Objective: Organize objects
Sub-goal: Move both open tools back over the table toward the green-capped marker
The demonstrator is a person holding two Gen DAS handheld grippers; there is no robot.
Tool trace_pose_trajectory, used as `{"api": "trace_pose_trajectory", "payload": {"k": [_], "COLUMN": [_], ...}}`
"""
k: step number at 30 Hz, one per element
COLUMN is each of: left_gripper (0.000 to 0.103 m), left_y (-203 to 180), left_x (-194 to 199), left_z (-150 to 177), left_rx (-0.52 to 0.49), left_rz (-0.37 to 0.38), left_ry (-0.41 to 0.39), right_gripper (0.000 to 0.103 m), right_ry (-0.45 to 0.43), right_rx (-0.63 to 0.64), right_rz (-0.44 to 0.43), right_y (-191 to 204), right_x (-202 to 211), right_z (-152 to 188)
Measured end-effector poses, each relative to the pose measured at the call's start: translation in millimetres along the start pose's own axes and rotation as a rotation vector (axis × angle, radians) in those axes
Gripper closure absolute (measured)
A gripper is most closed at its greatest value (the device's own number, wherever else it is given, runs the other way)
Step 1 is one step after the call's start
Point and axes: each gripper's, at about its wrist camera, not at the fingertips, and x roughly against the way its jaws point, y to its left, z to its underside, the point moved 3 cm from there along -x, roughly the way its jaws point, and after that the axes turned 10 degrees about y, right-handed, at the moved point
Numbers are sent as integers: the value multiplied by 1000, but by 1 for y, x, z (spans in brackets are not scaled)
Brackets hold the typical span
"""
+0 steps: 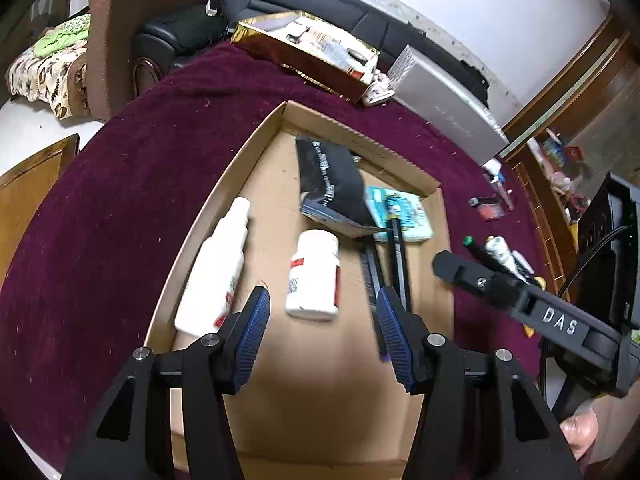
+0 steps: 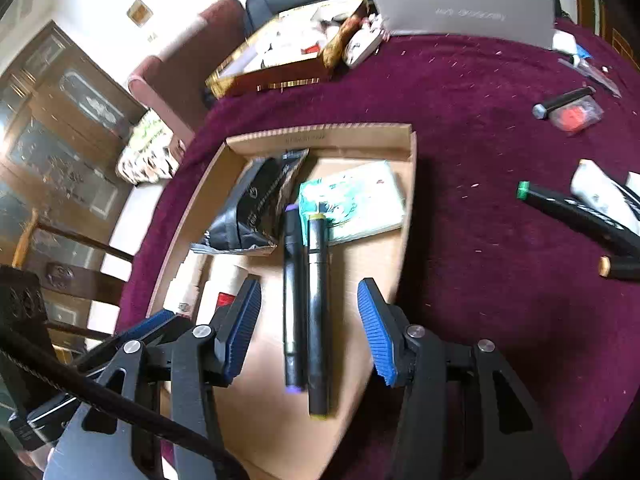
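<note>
A shallow cardboard tray (image 1: 224, 208) (image 2: 360, 130) lies on a maroon cloth. In it are a white spray bottle (image 1: 218, 268), a white pill bottle (image 1: 314, 274), a black pouch (image 1: 332, 180) (image 2: 260, 204), a teal packet (image 1: 404, 210) (image 2: 356, 200) and two black markers (image 1: 394, 264), one purple-capped (image 2: 294, 300), one yellow-capped (image 2: 318, 312). My left gripper (image 1: 322, 316) is open and empty above the pill bottle. My right gripper (image 2: 308, 312) is open and empty above the two markers; its body shows in the left wrist view (image 1: 520, 300).
On the cloth right of the tray lie a green-capped black marker (image 2: 576, 210), a white tube (image 2: 604, 196), another marker end (image 2: 620, 268) and a red packet with a dark stick (image 2: 572, 110). A gold box (image 1: 304, 54) and a grey box (image 2: 460, 4) stand at the back.
</note>
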Motion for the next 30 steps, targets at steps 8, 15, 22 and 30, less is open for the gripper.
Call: {"api": "trace_pose_trajectory", "payload": {"k": [8, 15, 22, 30], "left_gripper": [51, 46, 46, 47], "left_y": [-40, -116, -164, -160], "left_x": [38, 36, -29, -54], "left_z": [23, 57, 90, 94], "left_rx": [-55, -223, -338, -278], "left_rz": [70, 133, 136, 140], "left_ry": [-108, -124, 43, 104], "right_gripper": [49, 9, 9, 11], "right_ry": [-332, -479, -336, -164], "right_rx": [66, -13, -284, -142], "right_rz": [153, 334, 132, -21], "right_y": [-25, -108, -212, -187], "right_x": [121, 196, 167, 100], "right_z": [24, 40, 44, 2]}}
